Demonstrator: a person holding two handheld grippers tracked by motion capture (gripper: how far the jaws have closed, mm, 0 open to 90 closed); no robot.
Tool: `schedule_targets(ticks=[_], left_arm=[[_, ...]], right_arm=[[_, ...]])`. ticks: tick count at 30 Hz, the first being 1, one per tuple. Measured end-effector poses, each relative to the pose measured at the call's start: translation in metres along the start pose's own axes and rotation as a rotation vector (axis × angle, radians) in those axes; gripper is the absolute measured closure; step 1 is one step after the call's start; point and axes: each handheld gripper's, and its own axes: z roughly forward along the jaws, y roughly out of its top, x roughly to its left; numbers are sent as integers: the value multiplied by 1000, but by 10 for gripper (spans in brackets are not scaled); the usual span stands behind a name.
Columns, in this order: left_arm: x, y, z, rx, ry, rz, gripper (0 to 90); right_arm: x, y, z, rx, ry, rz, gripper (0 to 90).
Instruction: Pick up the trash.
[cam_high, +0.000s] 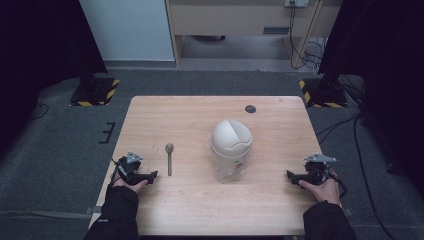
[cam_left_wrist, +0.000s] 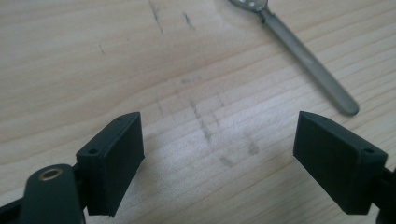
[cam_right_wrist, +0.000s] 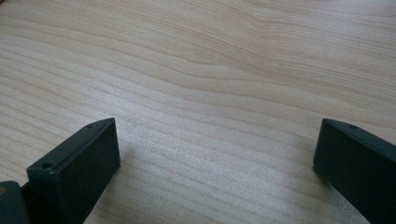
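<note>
From my end both grippers sit wide apart on the table (cam_high: 150, 115), holding nothing: left gripper (cam_left_wrist: 219, 161), right gripper (cam_right_wrist: 217, 163). Spoon (cam_high: 169, 159) lies just beside the left one, its bowl cut off in the left gripper view.

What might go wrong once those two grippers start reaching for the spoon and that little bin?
The spoon lies flat on the wooden table, so the open left gripper may scrape the wood or push it aside instead of picking it up. The small swing-lid bin stands tall with a clear body, so a sideways nudge from the open right gripper might tip or slide it.
</note>
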Motion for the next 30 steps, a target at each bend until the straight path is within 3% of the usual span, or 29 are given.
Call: schedule_targets(ticks=[3, 8, 9, 10, 13, 21, 26, 30], left_arm=[[-4, 8, -11, -67, -7, 8, 168], [-8, 14, -19, -130, 2, 30, 158], [-11, 18, -24, -168, 5, 39, 159], [-11, 18, -24, -168, 5, 39, 159], [-15, 24, -32, -233, 2, 38, 159], [-17, 30, -35, -282, 8, 7, 160], [-19, 35, -33, -292, -26, -14, 216], [-21, 40, -29, -293, -27, -19, 234]], right_arm=[[1, -1, -1, 0, -7, 6, 8], [2, -2, -2, 0, -13, 9, 8], [2, -2, -2, 0, -14, 10, 8], [2, -2, -2, 0, -14, 10, 8], [2, -2, -2, 0, -14, 9, 8], [2, -2, -2, 0, -14, 9, 8], [2, -2, -2, 1, -14, 9, 8], [2, -2, -2, 0, -14, 9, 8]])
